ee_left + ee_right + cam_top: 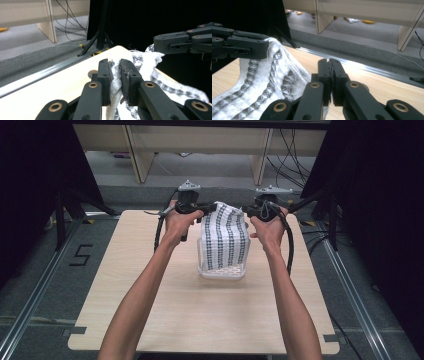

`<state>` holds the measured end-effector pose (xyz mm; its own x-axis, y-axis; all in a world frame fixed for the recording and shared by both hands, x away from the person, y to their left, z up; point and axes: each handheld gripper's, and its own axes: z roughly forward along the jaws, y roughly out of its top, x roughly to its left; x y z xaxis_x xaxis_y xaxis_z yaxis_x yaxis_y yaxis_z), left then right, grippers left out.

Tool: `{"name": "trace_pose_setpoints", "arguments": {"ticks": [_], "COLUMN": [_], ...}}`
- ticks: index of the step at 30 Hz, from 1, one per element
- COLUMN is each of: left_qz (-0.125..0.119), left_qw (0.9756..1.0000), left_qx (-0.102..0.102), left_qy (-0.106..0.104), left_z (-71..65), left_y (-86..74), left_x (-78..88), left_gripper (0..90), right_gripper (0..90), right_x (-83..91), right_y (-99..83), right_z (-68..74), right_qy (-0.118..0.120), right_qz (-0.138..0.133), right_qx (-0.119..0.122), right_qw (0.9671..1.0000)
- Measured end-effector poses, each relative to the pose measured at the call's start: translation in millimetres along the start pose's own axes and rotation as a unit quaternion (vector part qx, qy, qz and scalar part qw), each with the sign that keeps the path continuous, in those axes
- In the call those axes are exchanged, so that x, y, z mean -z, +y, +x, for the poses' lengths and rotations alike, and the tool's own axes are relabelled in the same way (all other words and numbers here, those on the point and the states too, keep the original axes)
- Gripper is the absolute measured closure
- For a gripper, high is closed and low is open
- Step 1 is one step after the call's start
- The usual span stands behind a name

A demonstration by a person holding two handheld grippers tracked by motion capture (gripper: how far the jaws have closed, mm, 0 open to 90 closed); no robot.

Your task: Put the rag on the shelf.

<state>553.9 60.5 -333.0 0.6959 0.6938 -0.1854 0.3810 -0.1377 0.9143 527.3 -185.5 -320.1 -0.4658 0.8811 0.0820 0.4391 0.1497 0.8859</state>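
cloth: white with black pattern rows [225, 237], centre of the high view, held up by its two top corners, hanging down into the basket
basket: white, perforated [222, 271], mid-table, just below the cloth; the cloth's lower end sits inside it
table: light wood [150, 285], bare around the basket
left gripper: [204, 210] upper centre-left of the high view, jaws pinching the cloth's top left corner; in the left gripper view white fabric is squeezed between the pads [115, 72]
right gripper: [250, 211] upper centre-right, jaws pressed together on the top right corner; a thin fabric edge between them [329, 75]
step: lowering the cloth into the basket, both corners held, my read
next: likely bring both hands down and inward so the top edge folds in over the basket rim, then let go; keep the corners level so no fabric spills over the side
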Motion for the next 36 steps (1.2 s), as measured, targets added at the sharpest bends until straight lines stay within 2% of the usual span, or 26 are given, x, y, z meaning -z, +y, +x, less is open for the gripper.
{"name": "trace_pose_setpoints", "arguments": {"ticks": [2,8,14,16,20,21,23,25,28,30,32,33,34,35,36], "left_qz": [0.01,0.031,0.053,0.06,0.072,0.077,0.084,0.086,0.087,0.09,0.092,0.092,0.09,0.09,0.087], "left_qw": [0.9999,0.9994,0.9983,0.9978,0.997,0.9966,0.996,0.9959,0.9961,0.9958,0.9957,0.9956,0.9958,0.9958,0.9961], "left_qx": [0.009,0.014,0.013,0.01,0.007,0.005,0.004,0.002,0.006,0.014,0.013,0.01,0.012,0.012,0.012], "left_qy": [-0.005,-0.006,-0.022,-0.027,-0.029,-0.03,-0.032,-0.026,-0.015,-0.01,-0.009,-0.008,-0.007,-0.007,-0.006], "left_z": [2.1,6.3,9.2,8.5,7.6,7.6,7.3,6.8,7.8,9.2,9.5,10.0,9.8,9.8,9.4], "left_y": [-4.5,-14.0,-21.9,-23.6,-27.6,-28.5,-29.7,-30.3,-30.0,-29.9,-29.7,-29.5,-28.9,-28.9,-27.6], "left_x": [-2.8,-7.2,-8.2,-8.9,-10.9,-11.4,-12.0,-12.1,-11.5,-10.2,-9.5,-8.4,-6.8,-6.8,-4.6], "left_gripper": [77.5,75.1,70.9,67.9,63.6,62.4,59.1,55.7,43.9,41.3,40.4,39.5,38.8,38.3,38.0], "right_gripper": [88.1,87.7,86.8,86.7,86.6,86.5,85.7,83.9,77.9,77.1,75.7,75.1,74.0,74.0,73.2], "right_x": [-3.8,-9.3,-13.9,-16.4,-16.8,-18.8,-19.2,-21.1,-20.6,-20.8,-19.7,-19.2,-18.5,-18.5,-17.4], "right_y": [-4.3,-10.2,-18.5,-22.7,-26.4,-28.3,-30.4,-32.2,-33.0,-33.6,-32.8,-32.8,-32.2,-32.2,-32.6], "right_z": [-0.1,0.0,-3.0,-4.9,-5.0,-7.0,-8.3,-9.6,-11.5,-11.5,-12.1,-11.4,-14.6,-14.6,-14.0], "right_qy": [-0.005,-0.002,-0.004,0.005,0.002,0.007,0.0,0.005,0.0,-0.002,-0.001,0.002,0.007,0.007,0.005], "right_qz": [0.01,0.024,0.048,0.056,0.076,0.072,0.079,0.078,0.089,0.084,0.087,0.086,0.083,0.083,0.084], "right_qx": [0.002,0.001,0.008,0.009,0.005,0.01,0.013,0.008,0.001,-0.004,-0.003,-0.013,0.002,0.002,-0.009], "right_qw": [0.9999,0.9997,0.9988,0.9984,0.9971,0.9973,0.9968,0.9969,0.9961,0.9965,0.9962,0.9962,0.9965,0.9965,0.9964]}}
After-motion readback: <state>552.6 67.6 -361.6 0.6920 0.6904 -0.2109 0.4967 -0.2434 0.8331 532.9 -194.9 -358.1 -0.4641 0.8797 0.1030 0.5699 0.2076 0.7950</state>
